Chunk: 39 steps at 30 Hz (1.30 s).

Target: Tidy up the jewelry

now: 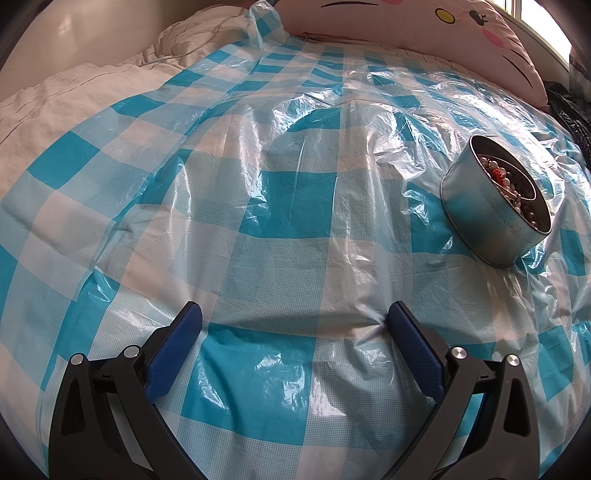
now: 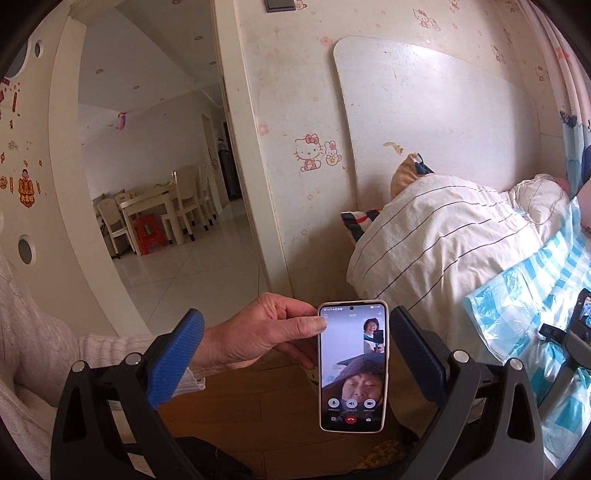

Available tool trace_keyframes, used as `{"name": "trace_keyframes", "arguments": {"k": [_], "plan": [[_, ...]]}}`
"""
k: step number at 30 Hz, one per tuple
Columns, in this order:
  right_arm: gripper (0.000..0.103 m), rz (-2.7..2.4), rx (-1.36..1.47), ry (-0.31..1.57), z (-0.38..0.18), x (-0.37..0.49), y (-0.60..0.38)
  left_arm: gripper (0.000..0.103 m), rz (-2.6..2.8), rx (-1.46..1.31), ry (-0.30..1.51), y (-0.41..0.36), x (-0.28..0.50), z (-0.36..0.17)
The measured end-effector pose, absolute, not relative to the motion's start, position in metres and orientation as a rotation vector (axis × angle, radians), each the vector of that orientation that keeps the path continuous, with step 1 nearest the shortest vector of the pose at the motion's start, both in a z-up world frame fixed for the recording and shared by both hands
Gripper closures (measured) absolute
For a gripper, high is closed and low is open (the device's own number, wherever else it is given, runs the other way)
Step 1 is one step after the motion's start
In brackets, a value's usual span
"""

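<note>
A round metal tin (image 1: 484, 214) sits on the bed at the right, holding pearl and bead jewelry (image 1: 506, 184) with a red piece among it. My left gripper (image 1: 293, 319) is open and empty, low over the blue checked plastic sheet (image 1: 258, 206), well to the left and near side of the tin. My right gripper (image 2: 295, 328) is open and empty, pointed away from the bed toward the wall and doorway. A bare hand (image 2: 258, 332) holds a phone (image 2: 352, 367) showing a video call between its fingers, not gripped by them.
A Hello Kitty pillow (image 1: 424, 26) lies at the bed's head. A white striped quilt (image 2: 443, 240) is bunched beside the plastic sheet. A headboard (image 2: 436, 110) leans on the wall. A doorway opens to a dining table with chairs (image 2: 159, 210).
</note>
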State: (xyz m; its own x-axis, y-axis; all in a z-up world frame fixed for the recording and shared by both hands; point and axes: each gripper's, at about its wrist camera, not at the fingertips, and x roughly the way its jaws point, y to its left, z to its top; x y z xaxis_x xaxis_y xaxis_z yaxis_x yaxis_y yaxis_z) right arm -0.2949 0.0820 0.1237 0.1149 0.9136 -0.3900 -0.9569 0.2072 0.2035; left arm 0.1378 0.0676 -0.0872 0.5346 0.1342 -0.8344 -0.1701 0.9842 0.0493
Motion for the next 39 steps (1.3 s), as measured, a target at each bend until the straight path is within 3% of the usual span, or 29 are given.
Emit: {"name": "trace_keyframes", "arguments": {"k": [39], "plan": [[0.007, 1.289, -0.104, 0.505, 0.118, -0.284, 0.075, 0.007, 0.181, -0.039, 0.990, 0.067, 0.138, -0.087]]}}
